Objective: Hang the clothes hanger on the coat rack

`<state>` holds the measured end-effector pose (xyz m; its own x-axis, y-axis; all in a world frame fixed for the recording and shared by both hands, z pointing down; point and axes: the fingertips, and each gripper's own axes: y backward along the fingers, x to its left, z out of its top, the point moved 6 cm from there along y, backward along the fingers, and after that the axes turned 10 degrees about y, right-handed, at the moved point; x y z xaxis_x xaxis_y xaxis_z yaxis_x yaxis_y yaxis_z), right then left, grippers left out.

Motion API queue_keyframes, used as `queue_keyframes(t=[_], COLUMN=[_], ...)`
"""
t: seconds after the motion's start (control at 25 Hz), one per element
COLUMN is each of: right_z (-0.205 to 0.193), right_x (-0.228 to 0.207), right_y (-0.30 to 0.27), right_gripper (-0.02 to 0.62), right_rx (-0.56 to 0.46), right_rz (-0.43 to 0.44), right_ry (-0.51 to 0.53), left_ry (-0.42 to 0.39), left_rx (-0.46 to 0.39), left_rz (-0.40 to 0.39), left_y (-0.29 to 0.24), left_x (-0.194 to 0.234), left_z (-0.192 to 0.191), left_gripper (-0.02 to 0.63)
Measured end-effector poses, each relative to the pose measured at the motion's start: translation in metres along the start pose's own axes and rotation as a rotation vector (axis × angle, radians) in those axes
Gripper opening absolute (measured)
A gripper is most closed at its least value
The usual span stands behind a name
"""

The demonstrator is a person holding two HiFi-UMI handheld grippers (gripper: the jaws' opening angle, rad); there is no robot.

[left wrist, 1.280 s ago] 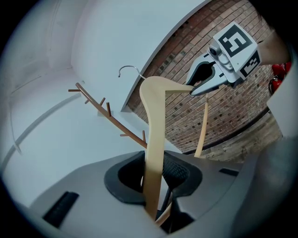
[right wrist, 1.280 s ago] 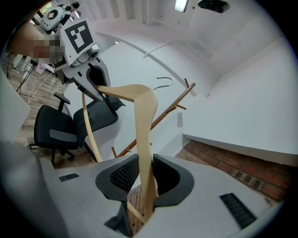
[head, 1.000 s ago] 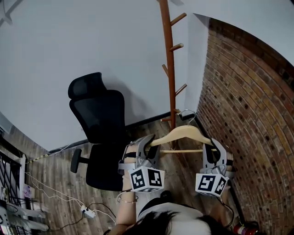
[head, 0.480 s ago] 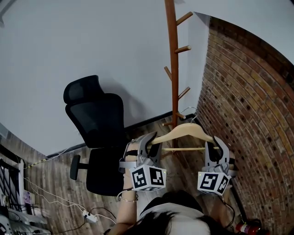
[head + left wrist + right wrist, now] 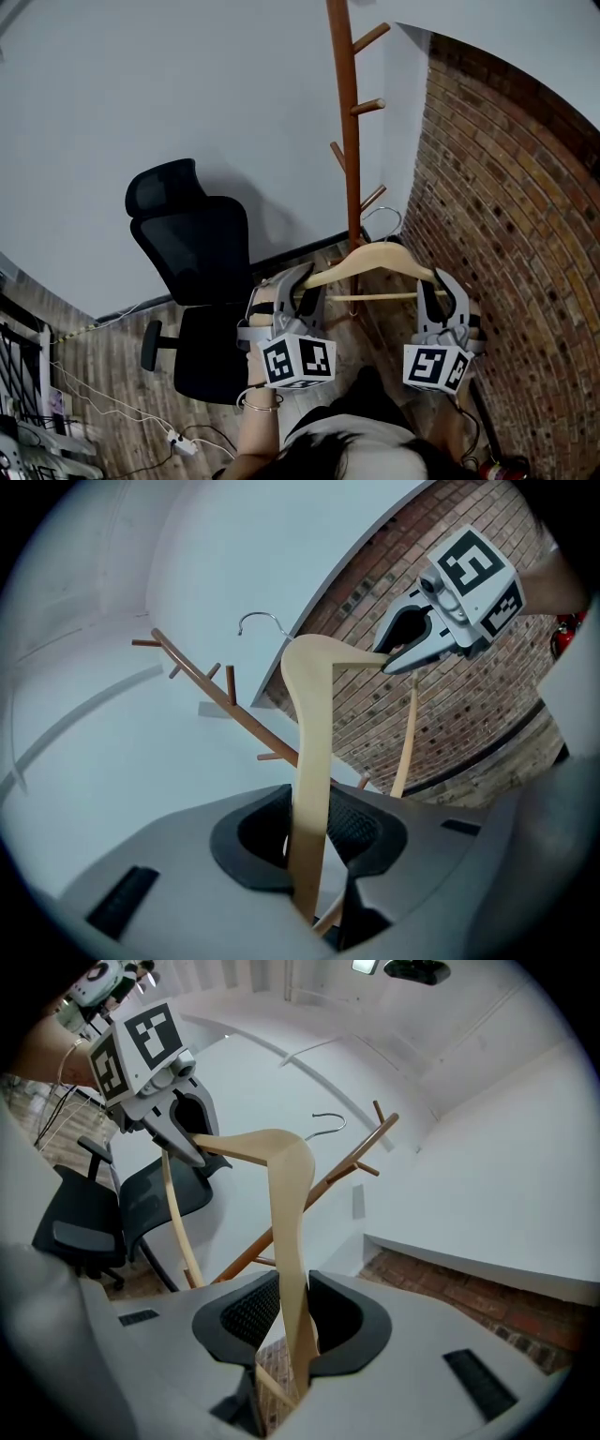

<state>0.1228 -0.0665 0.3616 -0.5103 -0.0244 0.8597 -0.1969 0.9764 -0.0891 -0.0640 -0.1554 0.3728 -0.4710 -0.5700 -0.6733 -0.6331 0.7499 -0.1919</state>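
Head view: the hanger [image 5: 370, 258] has risen toward the coat rack [image 5: 349, 141]. Its hook [image 5: 383, 209] now sits at 6 o'clock of a low peg [image 5: 373, 197], not yet over it.

Left gripper view: the left claw [image 5: 309, 829] is clenched on one hanger arm.

Right gripper view: the right claw [image 5: 291, 1321] is grasping the other arm.

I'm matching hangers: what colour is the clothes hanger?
Pale natural wood; the clothes hanger shows best in the left gripper view.
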Motion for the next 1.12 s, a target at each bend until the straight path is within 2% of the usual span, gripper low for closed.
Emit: queue_keyframes(t=[0.16, 0.32, 0.52, 0.8, 1.12], right_z=[-0.006, -0.014, -0.018, -0.021, -0.024], right_x=[-0.012, -0.022, -0.037, -0.059, -0.075], right_y=[-0.016, -0.035, -0.061, -0.089, -0.115], right_gripper=[0.110, 0.110, 0.112, 0.112, 0.112], right_rx=[-0.024, -0.045, -0.083, -0.125, -0.186], right_rz=[0.005, 0.020, 0.030, 0.016, 0.019], right_ry=[0.002, 0.006, 0.005, 0.029, 0.034], left_ry=[0.002, 0.042, 0.005, 0.037, 0.026], left_rx=[0.008, 0.030, 0.039, 0.044, 0.058], left_rz=[0.014, 0.031, 0.058, 0.098, 0.149], left_y=[-0.016, -0.031, -0.052, -0.075, -0.093], left_x=[0.004, 0.008, 0.017, 0.030, 0.039], left_z=[0.008, 0.018, 0.024, 0.037, 0.045], left_gripper=[0.100, 0.100, 0.100, 0.100, 0.100])
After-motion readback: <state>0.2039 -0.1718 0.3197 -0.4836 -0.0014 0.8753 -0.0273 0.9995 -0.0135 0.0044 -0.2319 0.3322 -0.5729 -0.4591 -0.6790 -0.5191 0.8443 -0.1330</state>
